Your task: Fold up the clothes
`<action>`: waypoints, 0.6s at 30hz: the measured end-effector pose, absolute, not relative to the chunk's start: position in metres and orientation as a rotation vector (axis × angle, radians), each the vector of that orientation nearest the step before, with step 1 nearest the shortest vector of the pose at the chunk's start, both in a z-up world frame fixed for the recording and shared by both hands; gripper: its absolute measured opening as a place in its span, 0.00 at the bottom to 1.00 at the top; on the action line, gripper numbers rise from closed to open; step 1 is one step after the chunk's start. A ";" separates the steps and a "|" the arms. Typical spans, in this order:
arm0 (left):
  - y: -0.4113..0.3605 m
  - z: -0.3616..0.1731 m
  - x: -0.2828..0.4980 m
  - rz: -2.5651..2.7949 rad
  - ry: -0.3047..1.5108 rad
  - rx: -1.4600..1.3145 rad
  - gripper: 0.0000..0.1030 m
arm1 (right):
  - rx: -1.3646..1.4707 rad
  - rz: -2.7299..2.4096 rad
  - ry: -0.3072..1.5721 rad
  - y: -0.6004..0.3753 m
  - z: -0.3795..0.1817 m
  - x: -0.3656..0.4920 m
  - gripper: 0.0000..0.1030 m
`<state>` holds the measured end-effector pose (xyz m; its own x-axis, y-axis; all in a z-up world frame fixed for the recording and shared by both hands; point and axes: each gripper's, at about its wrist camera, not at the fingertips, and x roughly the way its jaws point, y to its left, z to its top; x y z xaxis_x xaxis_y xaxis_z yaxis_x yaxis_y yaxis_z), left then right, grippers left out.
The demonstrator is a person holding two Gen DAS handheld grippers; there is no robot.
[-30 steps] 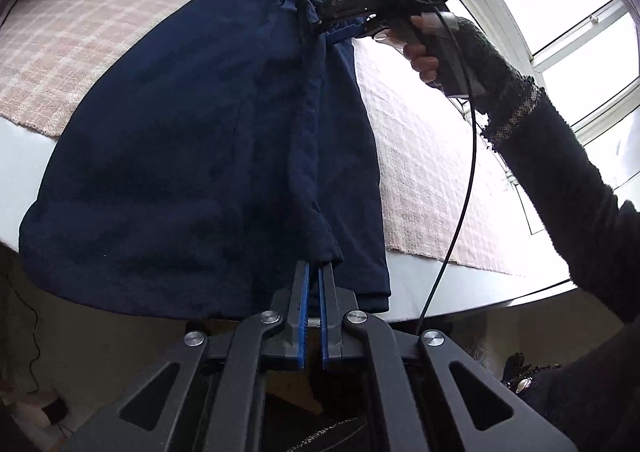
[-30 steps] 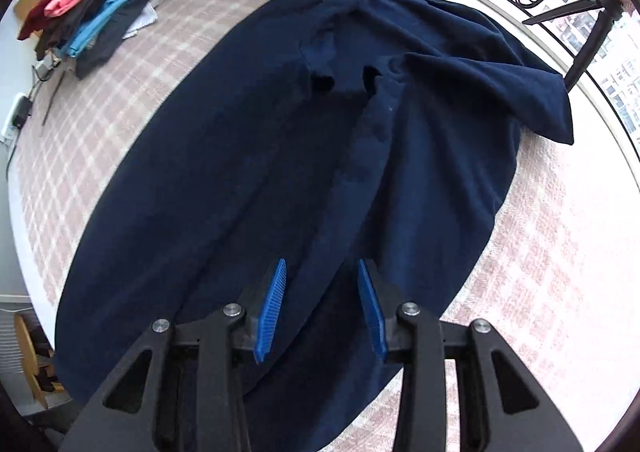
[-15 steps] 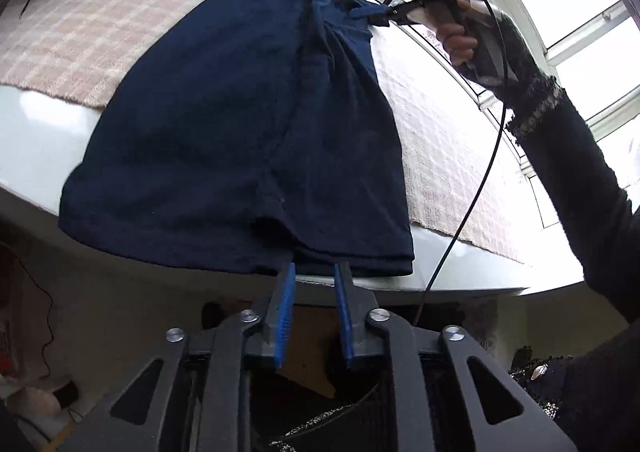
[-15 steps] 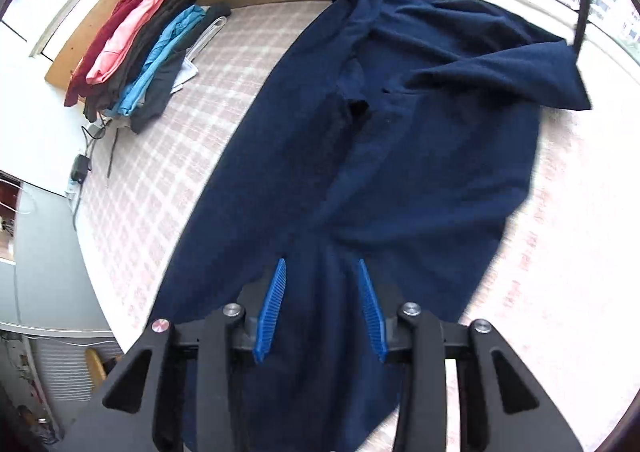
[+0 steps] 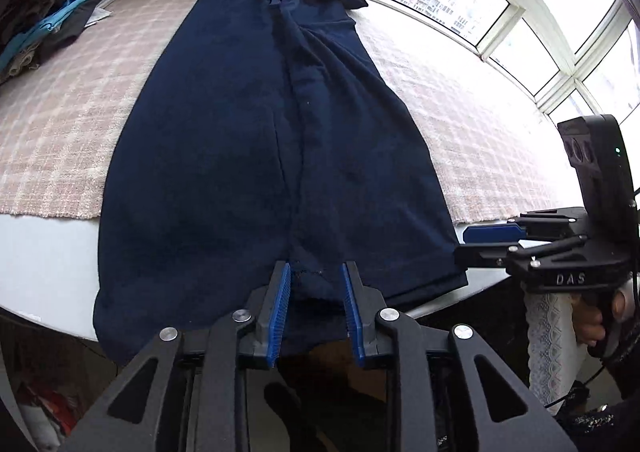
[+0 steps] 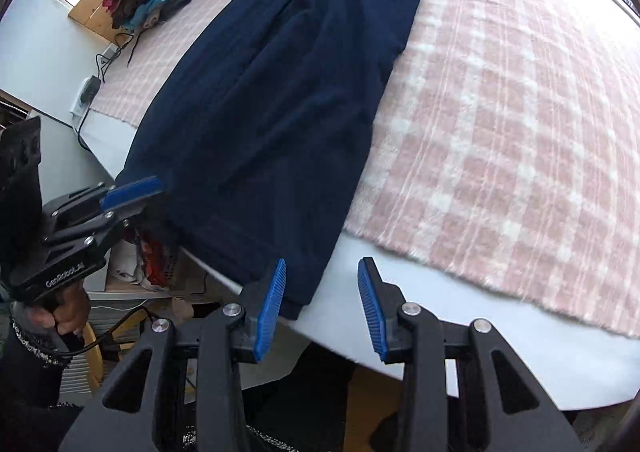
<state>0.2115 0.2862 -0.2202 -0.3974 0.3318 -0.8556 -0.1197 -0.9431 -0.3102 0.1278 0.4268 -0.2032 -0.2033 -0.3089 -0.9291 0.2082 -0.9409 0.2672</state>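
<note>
Lengthwise | navy garment (image 5: 248,140) runs table edge to window (hem overhanging)

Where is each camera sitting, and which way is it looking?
Left wrist: sits on the left tool, looking along the navy garment toward the windows; the right tool and its hand show at right.
Right wrist: sits on the right tool, at the garment's near corner on the checked blanket; the left tool shows at left.
Both see the garment, blanket and clothes stack.
</note>
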 end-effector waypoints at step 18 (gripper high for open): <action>0.282 -0.223 0.239 2.304 -0.379 -1.562 0.07 | 1.833 -2.113 0.107 0.426 -0.207 0.109 0.04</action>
